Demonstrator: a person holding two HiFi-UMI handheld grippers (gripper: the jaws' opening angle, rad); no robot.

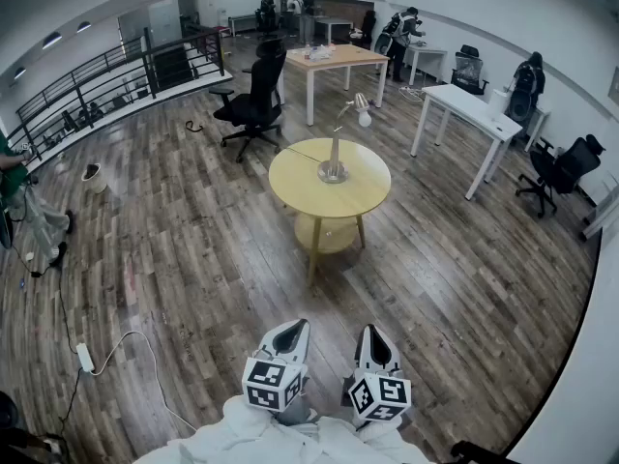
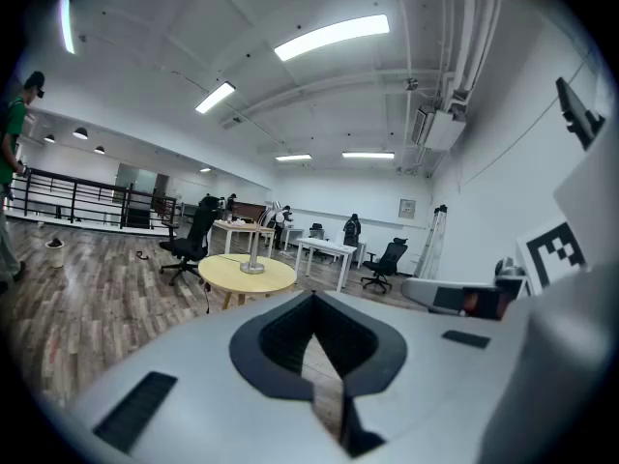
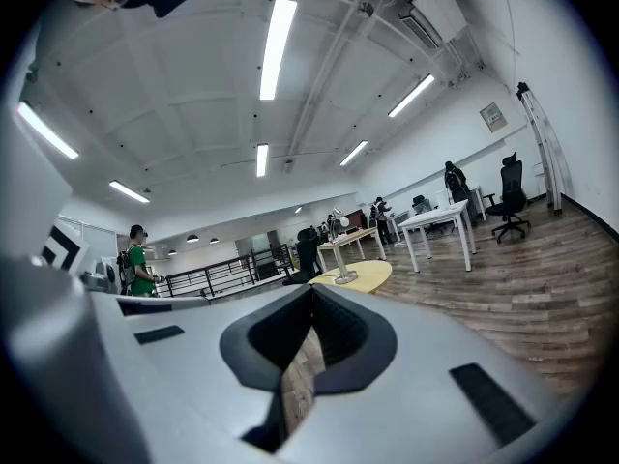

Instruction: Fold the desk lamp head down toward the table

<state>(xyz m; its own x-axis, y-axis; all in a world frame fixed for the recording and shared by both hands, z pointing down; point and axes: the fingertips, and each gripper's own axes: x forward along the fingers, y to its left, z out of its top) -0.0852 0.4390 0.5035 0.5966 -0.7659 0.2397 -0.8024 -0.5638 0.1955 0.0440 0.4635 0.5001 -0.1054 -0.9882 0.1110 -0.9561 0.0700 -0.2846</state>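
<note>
Desk lamp [image 1: 336,148] in the head view stands upright on the round yellow table [image 1: 290,196], head raised, black office chair [image 1: 253,100] beyond, wood floor [image 1: 193,259] stretching back to both grippers. Left gripper view: left gripper [image 2: 311,300] pinched together, empty, lamp well ahead. Right gripper view: right gripper [image 3: 311,293] closed too, empty, lamp far off.

No word, brand or number is legible in this office. The cube [image 1: 275,383] on the left gripper [image 1: 293,329] and its twin [image 1: 379,395] on the right gripper [image 1: 373,333] carry only black-and-white square marker patterns. A framed wall notice [image 2: 407,207], at 2 o'clock from the round table [image 2: 222,276], is too small to read.
</note>
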